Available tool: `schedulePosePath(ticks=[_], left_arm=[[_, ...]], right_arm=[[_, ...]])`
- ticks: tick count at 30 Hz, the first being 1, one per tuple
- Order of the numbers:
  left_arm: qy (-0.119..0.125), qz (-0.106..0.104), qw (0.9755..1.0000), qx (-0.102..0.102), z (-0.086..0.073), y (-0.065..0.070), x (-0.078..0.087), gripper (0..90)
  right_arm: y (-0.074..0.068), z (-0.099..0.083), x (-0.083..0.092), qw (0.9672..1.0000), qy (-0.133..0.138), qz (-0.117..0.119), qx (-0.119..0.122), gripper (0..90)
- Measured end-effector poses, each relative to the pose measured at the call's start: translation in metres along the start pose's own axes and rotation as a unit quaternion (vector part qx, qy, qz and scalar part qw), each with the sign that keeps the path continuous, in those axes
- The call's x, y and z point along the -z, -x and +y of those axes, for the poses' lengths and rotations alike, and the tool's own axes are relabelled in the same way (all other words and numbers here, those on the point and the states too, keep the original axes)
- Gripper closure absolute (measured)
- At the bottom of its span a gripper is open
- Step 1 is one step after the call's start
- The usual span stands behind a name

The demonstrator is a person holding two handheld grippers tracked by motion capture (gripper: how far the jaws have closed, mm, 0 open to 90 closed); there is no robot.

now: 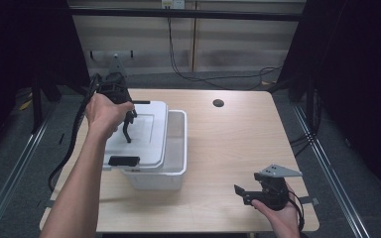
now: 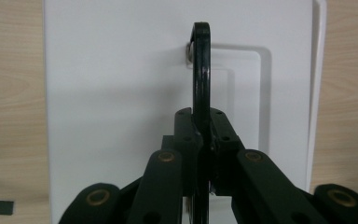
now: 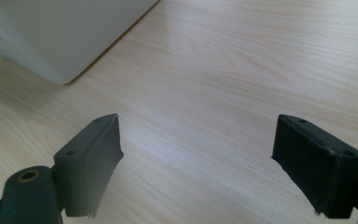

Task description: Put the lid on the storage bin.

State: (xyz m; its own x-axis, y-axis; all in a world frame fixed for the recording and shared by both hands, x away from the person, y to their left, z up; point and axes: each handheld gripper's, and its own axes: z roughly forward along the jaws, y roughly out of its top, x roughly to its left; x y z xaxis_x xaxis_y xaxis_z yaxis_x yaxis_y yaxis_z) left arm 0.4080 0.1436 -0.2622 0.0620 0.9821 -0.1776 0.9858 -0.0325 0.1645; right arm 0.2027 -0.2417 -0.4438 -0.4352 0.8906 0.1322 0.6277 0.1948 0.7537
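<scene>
A black handle [image 2: 201,70] on the white lid [image 1: 144,134] is being pinched by the left gripper [image 1: 128,130], its jaws closed tight on it. The lid is being held askew over the white bin [image 1: 176,163], shifted toward the table's left side and leaving the bin's right edge uncovered. The right gripper [image 1: 243,193] is being kept wide apart and empty above the wooden table [image 1: 238,144], near its front right corner.
</scene>
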Motion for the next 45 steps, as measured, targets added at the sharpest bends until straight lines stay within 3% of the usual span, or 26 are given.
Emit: schedulePosePath(ticks=[4, 18, 27, 31, 35, 42, 45], left_arm=[[0.002, -0.009, 1.0000, -0.002, -0.001, 0.008, 0.000, 84.3], [0.007, -0.007, 0.9997, 0.021, -0.001, 0.023, -0.014, 84.5], [0.005, -0.014, 0.9998, 0.010, 0.001, 0.032, -0.024, 84.6], [0.010, -0.006, 0.9998, 0.015, -0.001, 0.035, -0.028, 84.6], [0.014, -0.012, 0.9998, 0.012, -0.002, 0.040, -0.032, 84.7], [0.011, 0.001, 0.9999, 0.002, -0.002, 0.042, -0.036, 84.6], [0.015, -0.005, 0.9999, -0.007, -0.004, 0.046, -0.037, 84.6]], right_arm=[[0.000, 0.000, 0.000, 1.0000, -0.001, 0.000, 0.001, 15.1], [-0.001, 0.000, 0.001, 1.0000, -0.002, 0.001, 0.003, 15.1], [0.000, 0.000, 0.000, 1.0000, -0.002, 0.004, 0.003, 15.1], [0.001, 0.000, 0.000, 1.0000, -0.003, 0.005, 0.003, 15.1], [0.000, 0.000, 0.000, 1.0000, -0.003, 0.006, 0.002, 15.1], [0.001, -0.001, 0.000, 1.0000, -0.003, 0.005, 0.003, 15.1], [0.001, 0.000, 0.000, 1.0000, -0.004, 0.005, 0.002, 15.1]])
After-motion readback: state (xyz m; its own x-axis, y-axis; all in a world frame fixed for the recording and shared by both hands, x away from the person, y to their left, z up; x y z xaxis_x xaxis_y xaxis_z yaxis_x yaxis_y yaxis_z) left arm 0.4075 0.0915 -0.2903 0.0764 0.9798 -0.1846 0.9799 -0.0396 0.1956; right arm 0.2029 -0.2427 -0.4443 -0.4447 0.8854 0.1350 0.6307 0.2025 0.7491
